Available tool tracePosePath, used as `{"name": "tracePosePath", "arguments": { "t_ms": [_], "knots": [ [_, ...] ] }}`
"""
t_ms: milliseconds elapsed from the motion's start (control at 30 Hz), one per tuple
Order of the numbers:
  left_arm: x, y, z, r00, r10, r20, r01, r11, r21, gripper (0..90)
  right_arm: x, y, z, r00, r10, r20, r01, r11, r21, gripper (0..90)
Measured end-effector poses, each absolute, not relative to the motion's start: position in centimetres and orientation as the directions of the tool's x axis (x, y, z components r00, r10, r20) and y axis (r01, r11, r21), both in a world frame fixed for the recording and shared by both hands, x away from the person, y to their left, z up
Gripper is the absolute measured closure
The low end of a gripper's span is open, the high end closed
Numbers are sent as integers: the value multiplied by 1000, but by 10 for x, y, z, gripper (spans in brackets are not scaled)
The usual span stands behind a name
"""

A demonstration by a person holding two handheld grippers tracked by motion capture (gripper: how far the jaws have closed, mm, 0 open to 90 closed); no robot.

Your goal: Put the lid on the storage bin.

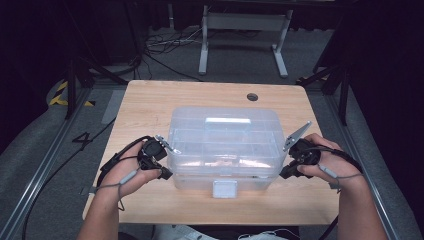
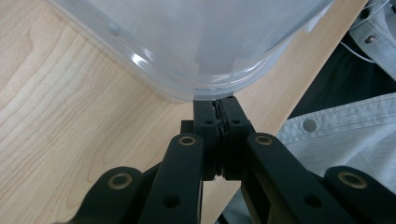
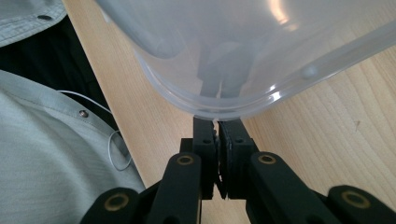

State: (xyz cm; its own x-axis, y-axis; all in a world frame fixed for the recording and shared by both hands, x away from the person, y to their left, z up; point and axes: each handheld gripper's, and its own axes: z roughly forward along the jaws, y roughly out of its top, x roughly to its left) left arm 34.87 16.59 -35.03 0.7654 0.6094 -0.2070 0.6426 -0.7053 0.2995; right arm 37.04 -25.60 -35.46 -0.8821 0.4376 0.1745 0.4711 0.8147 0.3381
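Observation:
A clear plastic storage box (image 1: 225, 140) with a lid and a white front latch (image 1: 224, 189) sits mid-table. My left gripper (image 1: 167, 173) is at its front left corner and my right gripper (image 1: 283, 173) at its front right corner. In the left gripper view the jaws (image 2: 217, 100) are pressed together, with their tips against the rounded lower rim of the box (image 2: 201, 42). In the right gripper view the gripper (image 3: 217, 119) is shut too, and its tips reach under the lip of the box (image 3: 243, 46), blurred through the plastic. I see nothing between either pair of jaws.
The wooden table (image 1: 145, 105) has a cable hole (image 1: 252, 96) at the back right. Its front edge lies close behind both grippers, with the person's pale shirt (image 3: 42, 140) just beyond. A white metal frame (image 1: 245, 25) and loose cables are on the floor behind.

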Motion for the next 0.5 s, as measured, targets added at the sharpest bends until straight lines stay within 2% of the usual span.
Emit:
{"name": "tracePosePath", "arguments": {
  "t_ms": [200, 500],
  "knots": [
    [350, 167, -354, 764, 611, -207, 644, -711, 282, 866, 372, -258, -359, -873, 449, 192, 488, 816, 310, 849],
    [348, 160, -356, 784, 588, -200, 621, -737, 266, 852, 371, -261, -358, -873, 447, 197, 488, 808, 330, 824]
  ]
}}
